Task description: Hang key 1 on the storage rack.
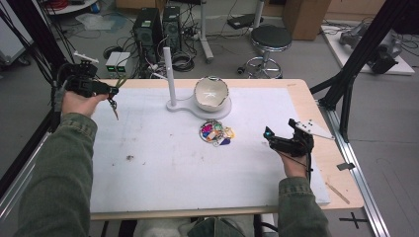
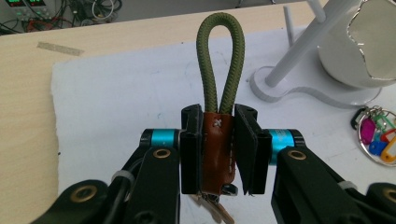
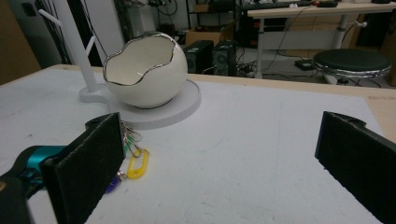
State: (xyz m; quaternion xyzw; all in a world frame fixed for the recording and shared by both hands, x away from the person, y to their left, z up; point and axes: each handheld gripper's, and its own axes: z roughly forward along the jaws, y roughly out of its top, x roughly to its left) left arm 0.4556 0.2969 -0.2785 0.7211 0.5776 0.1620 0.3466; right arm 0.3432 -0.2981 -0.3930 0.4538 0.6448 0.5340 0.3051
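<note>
The left gripper (image 2: 218, 154) clamps a keychain's brown leather tab (image 2: 217, 149) above the worktop's far-left corner, its green cord loop (image 2: 219, 65) pointing outward, likely to hook the white peg stand (image 1: 170, 79). The right gripper (image 3: 219, 163) rests near the right edge, jaws apart.

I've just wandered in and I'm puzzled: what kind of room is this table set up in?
Most likely a lab or workshop rather than a home. Desktop computer towers sit on the floor among loose cables, a round stool stands behind the table, and black metal framing rises beside it.
</note>
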